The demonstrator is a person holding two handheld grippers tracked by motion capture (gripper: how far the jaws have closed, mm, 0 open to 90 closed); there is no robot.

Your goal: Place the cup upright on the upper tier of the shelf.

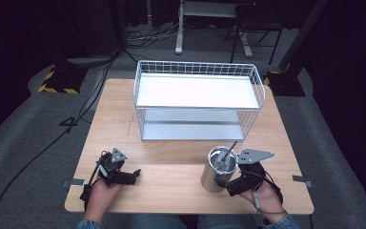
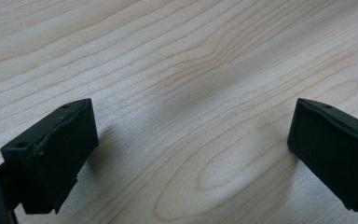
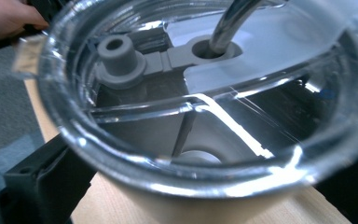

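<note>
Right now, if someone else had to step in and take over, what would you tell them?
Left gripper: open, holding nothing, low over bare wood of the table at its near left.
Right gripper: its jaws flank the steel tumbler, which stands upright near right, clear lid and straw on; whether they grip it is unclear.
Wire shelf rack: at the far side, both levels bare.
Done: tumbler reached.
Left: probably lift it onto the rack.

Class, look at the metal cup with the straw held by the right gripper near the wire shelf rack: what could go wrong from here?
1. The right gripper grips the smooth cup low on its side, so it might slip or tip.
2. The straw sticks out toward the rack; it may catch on the wires if lifted in.
3. The left gripper rests open on the table, too far away to steady the cup.
</note>
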